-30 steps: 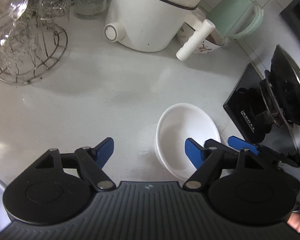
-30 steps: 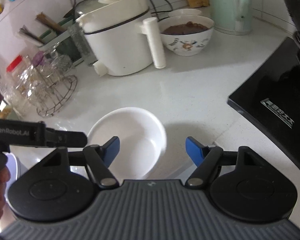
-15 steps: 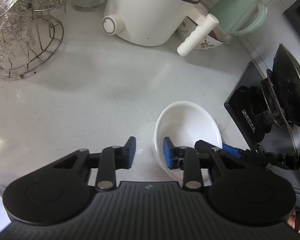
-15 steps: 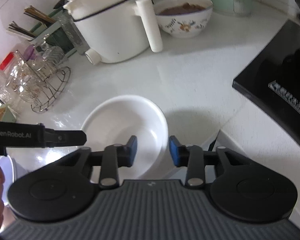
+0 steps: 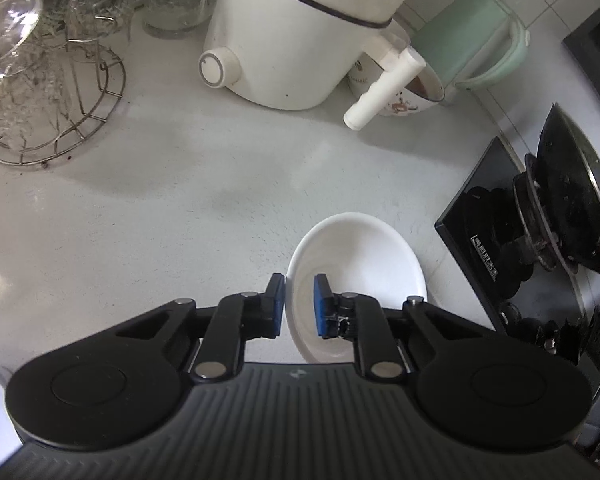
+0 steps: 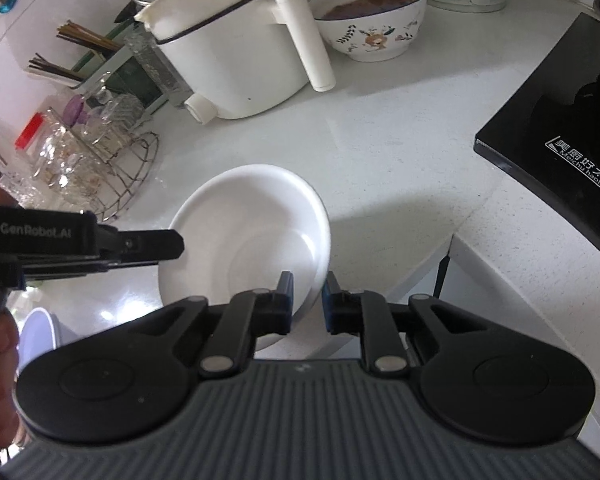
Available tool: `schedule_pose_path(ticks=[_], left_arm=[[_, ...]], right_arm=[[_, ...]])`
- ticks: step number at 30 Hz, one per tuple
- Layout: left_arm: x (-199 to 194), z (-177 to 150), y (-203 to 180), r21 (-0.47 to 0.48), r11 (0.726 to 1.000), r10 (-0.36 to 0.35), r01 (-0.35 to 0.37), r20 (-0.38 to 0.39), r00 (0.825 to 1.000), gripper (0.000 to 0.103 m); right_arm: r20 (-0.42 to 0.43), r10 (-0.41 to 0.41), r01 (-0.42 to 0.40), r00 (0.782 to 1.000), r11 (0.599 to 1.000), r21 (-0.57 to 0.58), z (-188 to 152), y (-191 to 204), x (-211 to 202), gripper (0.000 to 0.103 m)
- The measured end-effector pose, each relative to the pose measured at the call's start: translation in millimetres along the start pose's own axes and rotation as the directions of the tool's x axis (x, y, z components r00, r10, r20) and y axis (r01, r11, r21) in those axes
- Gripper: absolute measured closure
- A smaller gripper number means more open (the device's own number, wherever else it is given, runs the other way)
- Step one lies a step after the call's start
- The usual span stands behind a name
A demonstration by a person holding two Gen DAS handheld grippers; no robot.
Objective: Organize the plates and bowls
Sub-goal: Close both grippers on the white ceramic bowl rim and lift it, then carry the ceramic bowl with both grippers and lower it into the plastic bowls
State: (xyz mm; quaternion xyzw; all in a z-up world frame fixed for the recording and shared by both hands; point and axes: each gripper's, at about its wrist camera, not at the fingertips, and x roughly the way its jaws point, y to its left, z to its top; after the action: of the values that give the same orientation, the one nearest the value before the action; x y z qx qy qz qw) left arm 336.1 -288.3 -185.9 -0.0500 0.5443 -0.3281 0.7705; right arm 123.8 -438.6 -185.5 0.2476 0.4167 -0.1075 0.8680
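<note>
A plain white bowl (image 5: 364,264) sits on the pale counter close to its front edge. In the left wrist view my left gripper (image 5: 300,305) straddles the bowl's left rim, one blue pad outside and one inside. Its jaws are closing and the pads pinch the wall. In the right wrist view my right gripper (image 6: 308,300) grips the bowl (image 6: 252,216) at its right rim in the same way, jaws closing to shut. The left gripper (image 6: 176,245) shows there side-on at the opposite rim.
At the back stand a white electric pot (image 5: 300,40), a patterned bowl of dark food (image 6: 372,16) and a green kettle (image 5: 472,48). A wire rack of glasses (image 5: 40,100) is at the left. A black cooktop (image 6: 560,120) with a dark pan (image 5: 568,200) fills the right.
Both grippers went from wide open to narrow, their pads closing in on opposite rims of the white bowl. Neither hand has shifted much.
</note>
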Motion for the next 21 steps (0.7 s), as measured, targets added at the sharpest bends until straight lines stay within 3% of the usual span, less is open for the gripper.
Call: schedule_pose_path(ticks=[21], left_arm=[[-54.6, 4.2, -0.2, -0.026, 1.000, -0.013, 0.015, 0.077, 0.997, 0.085]], right_arm=[[0.012, 0.051, -0.051, 0.999, 0.999, 0.003, 3.3, 22.4, -25.9, 0.084]])
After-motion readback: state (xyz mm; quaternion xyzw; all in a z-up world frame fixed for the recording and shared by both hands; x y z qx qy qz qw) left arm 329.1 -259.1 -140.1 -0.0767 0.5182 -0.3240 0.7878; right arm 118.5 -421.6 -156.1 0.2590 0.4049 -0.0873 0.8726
